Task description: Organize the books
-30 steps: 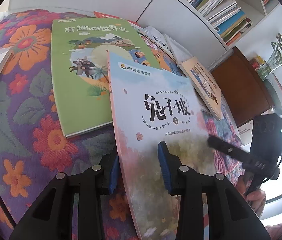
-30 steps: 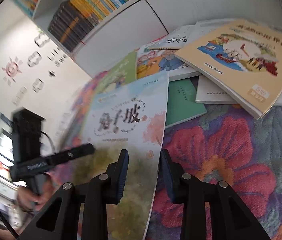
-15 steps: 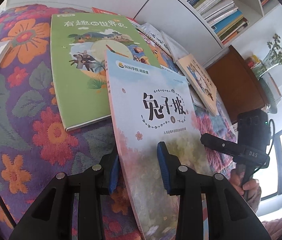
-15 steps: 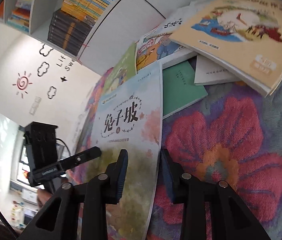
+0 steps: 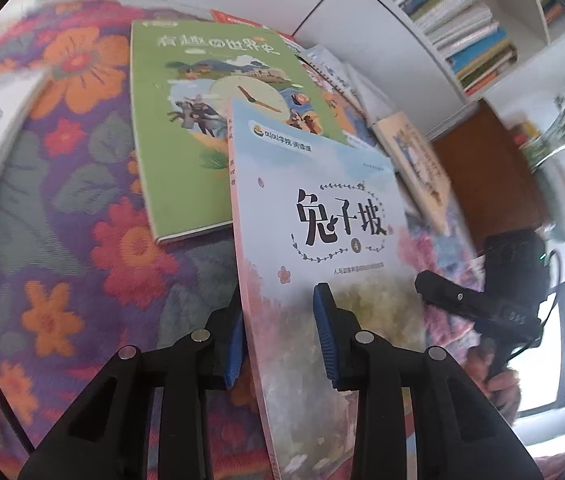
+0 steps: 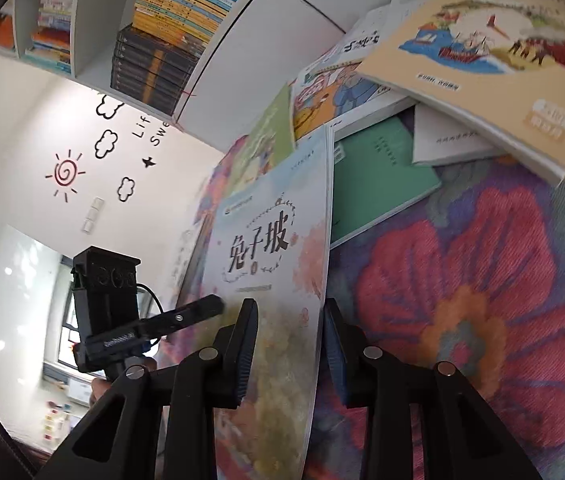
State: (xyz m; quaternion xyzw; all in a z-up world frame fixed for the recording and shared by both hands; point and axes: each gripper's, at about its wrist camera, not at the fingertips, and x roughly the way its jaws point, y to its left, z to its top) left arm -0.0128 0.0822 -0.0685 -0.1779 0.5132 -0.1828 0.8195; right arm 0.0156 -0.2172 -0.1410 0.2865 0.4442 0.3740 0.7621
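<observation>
A thin pale blue and pink book [image 5: 322, 208] with a black title is held up at a tilt over the flowered cloth [image 5: 62, 220]. My left gripper [image 5: 278, 340] is shut on its lower spine edge, one blue pad under the book and one on the cover. From the other side, my right gripper [image 6: 290, 344] has the same book [image 6: 274, 216] by its free edge, and its jaws are closing on it. Each gripper shows in the other's view: the right gripper [image 5: 462, 300] and the left gripper [image 6: 162, 324].
A green book [image 5: 202, 120] lies flat behind the held one. A tan book [image 6: 482, 52] tops a loose pile with a teal notebook [image 6: 378, 176]. White shelves [image 6: 170, 32] packed with books stand behind. A brown cabinet [image 5: 494, 184] is at the right.
The held book has tipped up more steeply, its spine edge now showing in the left wrist view. The right gripper has rolled and its jaws have narrowed slightly on the book's edge.
</observation>
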